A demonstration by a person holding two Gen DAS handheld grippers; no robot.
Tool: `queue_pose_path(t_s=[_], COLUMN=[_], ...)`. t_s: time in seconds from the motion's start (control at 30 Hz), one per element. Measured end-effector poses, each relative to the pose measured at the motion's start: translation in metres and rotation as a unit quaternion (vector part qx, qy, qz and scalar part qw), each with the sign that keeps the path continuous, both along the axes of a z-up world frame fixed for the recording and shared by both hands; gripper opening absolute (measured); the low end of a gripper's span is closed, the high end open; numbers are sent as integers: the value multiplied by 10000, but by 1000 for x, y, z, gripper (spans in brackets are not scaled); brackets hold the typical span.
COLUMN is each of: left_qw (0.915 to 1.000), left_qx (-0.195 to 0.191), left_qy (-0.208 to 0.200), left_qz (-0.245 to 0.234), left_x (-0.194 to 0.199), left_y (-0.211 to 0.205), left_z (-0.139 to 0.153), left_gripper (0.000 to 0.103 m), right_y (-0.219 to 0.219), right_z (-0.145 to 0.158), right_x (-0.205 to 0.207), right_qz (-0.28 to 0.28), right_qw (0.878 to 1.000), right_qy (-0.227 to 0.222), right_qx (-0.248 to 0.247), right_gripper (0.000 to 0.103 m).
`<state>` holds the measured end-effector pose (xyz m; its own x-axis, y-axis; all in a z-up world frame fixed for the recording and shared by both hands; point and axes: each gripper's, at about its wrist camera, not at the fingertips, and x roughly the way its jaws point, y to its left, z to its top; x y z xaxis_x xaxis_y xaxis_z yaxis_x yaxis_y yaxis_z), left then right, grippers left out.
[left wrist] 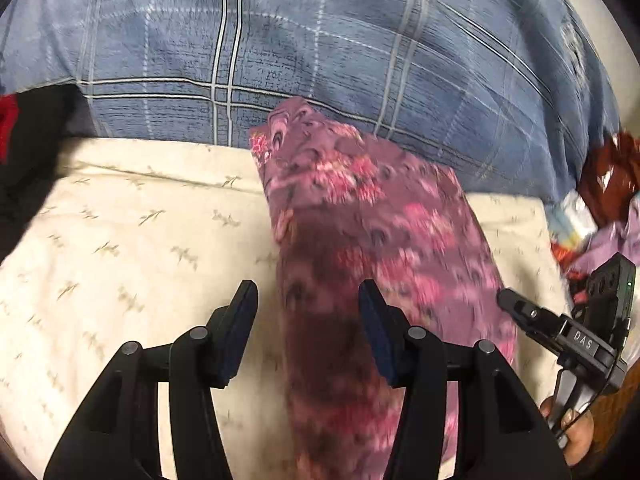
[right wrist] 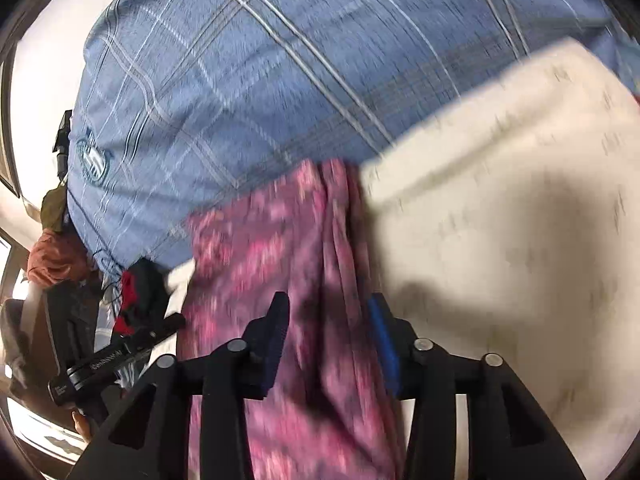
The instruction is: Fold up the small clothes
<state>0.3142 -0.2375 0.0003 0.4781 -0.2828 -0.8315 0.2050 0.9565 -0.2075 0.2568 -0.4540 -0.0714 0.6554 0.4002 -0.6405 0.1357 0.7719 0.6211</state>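
A purple and pink patterned cloth (left wrist: pixel 372 240) is seen stretched lengthwise over a cream sheet (left wrist: pixel 132 240), running from just below the grippers forward to the edge of a blue checked blanket (left wrist: pixel 320 40) that fills the far part of both views. In the left wrist view, the left gripper (left wrist: pixel 308 328) is held with its jaws apart above the near part of the cloth; its left finger is over the cream sheet, just beside the cloth's edge, and its right finger is over the cloth itself, and nothing is pinched between them. To the right of this gripper, the right gripper (left wrist: pixel 508 300) is visible at the cloth's other edge, with part of a hand (left wrist: pixel 572 432) below it. In the right wrist view, the right gripper (right wrist: pixel 332 340) is likewise spread, with the cloth (right wrist: pixel 280 260) passing between and beneath its fingers; whether either pad touches the fabric cannot be told because of blur. A lengthwise fold in the cloth is seen ahead of this gripper, and the sheet (right wrist: pixel 500 220) lies to its right. Far to the right of the left gripper, a heap of other clothes (left wrist: pixel 600 200) lies at the sheet's edge. A red and black garment (right wrist: pixel 134 292) lies left of the right gripper.
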Motion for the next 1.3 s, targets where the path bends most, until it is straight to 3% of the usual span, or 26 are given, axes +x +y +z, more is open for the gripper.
queue_pose_path(t_s=[0.1, 0.37, 0.4, 0.43, 0.47, 0.57, 0.63, 0.67, 0.8, 0.83, 0.87, 0.93, 0.97, 1.0, 1.03, 1.07, 1.2, 1.3], left_qw=[10000, 9998, 9997, 9992, 9980, 9963, 9947, 9930, 9860, 9822, 9760, 9654, 9595, 9599, 9619, 9666, 9744, 9762], left_qx=[-14, 116, 95, 8, -224, -532, -601, -700, -1197, -1425, -1713, -2085, -2230, -2185, -2108, -2000, -1712, -1574], left_qy=[95, 143, 245, 398, 574, 678, 839, 953, 1163, 1228, 1344, 1559, 1708, 1751, 1737, 1595, 1453, 1485], left_qz=[-19, 5, -17, -48, -101, -37, 13, 61, 47, -3, -79, -166, -192, -164, -138, -133, -61, -140], left_x=[-17, -31, -33, -34, -35, -37, -35, -34, -46, -50, -57, -66, -70, -73, -77, -83, -89, -91], left_y=[11, 31, 34, 36, 41, 55, 60, 64, 87, 90, 94, 92, 88, 84, 81, 78, 77, 80], left_z=[-4, -10, -11, -13, -14, -15, -22, -25, -27, -29, -30, -38, -46, -48, -49, -46, -45, -49], left_gripper=[51, 51, 51, 51, 51, 51, 53, 53, 52, 53, 53, 56, 56, 56, 55, 50, 30, 27], right_y=[11, 49, 53, 58, 65, 51, 36, 27, -5, -12, -18, -21, -17, -11, -4, 3, 4, 4], right_z=[-5, 12, 13, 14, 20, 36, 16, 8, 15, 12, 7, -7, -17, -19, -15, -8, 20, -8], right_x=[-12, -11, -11, -10, -11, -27, -17, -17, -48, -57, -66, -81, -84, -86, -87, -87, -102, -87], right_qz=[11, 10, 41, 135, 273, 163, 72, 19, -476, -534, -580, -648, -521, -440, -356, -141, -207, -164], right_qw=[10000, 9884, 9842, 9804, 9753, 9781, 9797, 9847, 9971, 9975, 9970, 9964, 9977, 9985, 9991, 9993, 9954, 9942], right_qy=[58, -43, -53, -70, -148, -592, -101, -23, -439, -468, -455, -319, -182, -198, -247, -287, -812, -62], right_qx=[-70, -1518, -1767, -1964, -2187, -1989, -2003, -1740, -395, -57, 228, 436, 401, 251, -19, -194, -462, -1059], right_gripper=[53, 51, 47, 32, 26, 17, 19, 22, 36, 48, 53, 55, 55, 49, 26, 14, 13, 14])
